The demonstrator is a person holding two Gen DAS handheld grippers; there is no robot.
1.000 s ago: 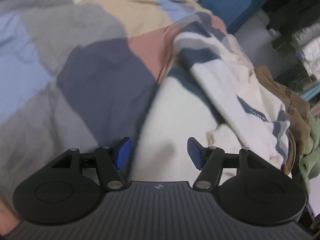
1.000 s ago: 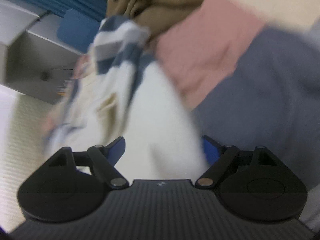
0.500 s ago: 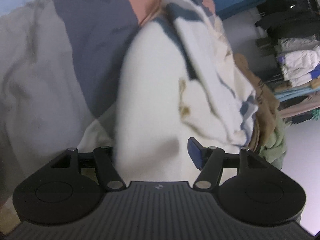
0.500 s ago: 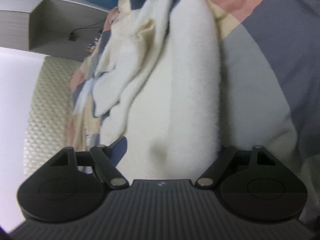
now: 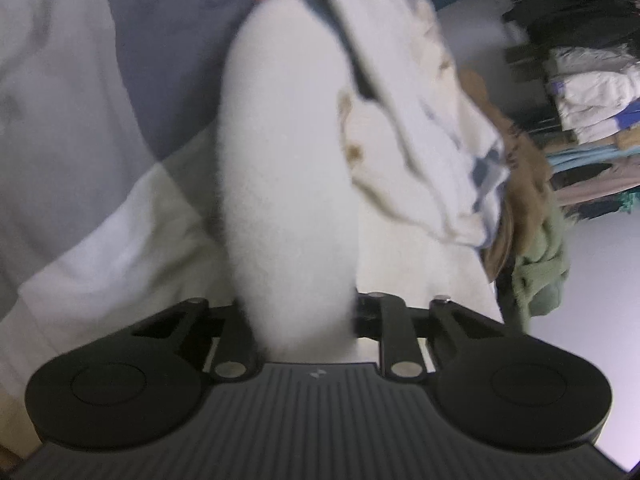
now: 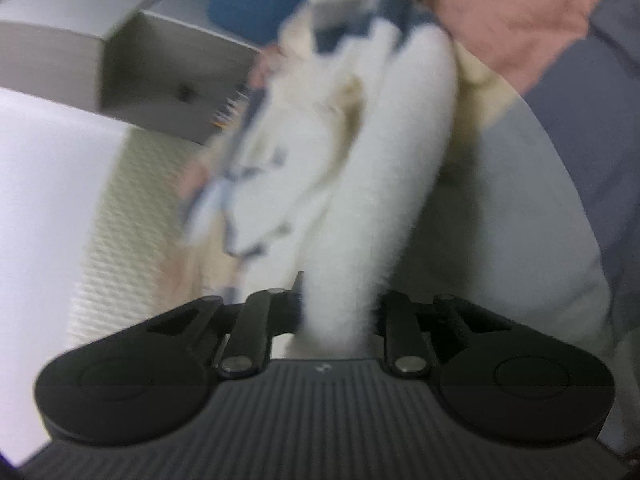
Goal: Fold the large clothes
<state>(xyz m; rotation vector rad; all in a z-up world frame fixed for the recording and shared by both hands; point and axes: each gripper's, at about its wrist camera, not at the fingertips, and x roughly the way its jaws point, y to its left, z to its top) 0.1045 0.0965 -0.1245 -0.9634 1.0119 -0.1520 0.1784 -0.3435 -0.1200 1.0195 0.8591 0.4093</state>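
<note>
A fluffy white garment [image 5: 280,160] with navy and cream stripes [image 5: 400,60] lies bunched on a patchwork bedspread [image 5: 168,40]. My left gripper [image 5: 302,316] is closing on a thick roll of the white fleece; its jaws have drawn in and the cloth hides the pads. In the right wrist view the same white garment [image 6: 392,184] runs up from my right gripper [image 6: 338,312], whose jaws are also closing and pinch a narrower roll of it. The striped part [image 6: 348,12] lies beyond, on the bedspread [image 6: 580,100].
A brown garment [image 5: 520,168] and a green one [image 5: 540,264] lie at the bed's right edge. Shelves of folded clothes [image 5: 592,92] stand behind. A grey cabinet [image 6: 160,60], a blue cushion [image 6: 248,4] and a cream textured panel [image 6: 132,220] are at the left.
Both grippers pushed forward over the white fleece and their jaws drew in from wide apart onto it. The blue pads, visible before, are now buried in the cloth.
</note>
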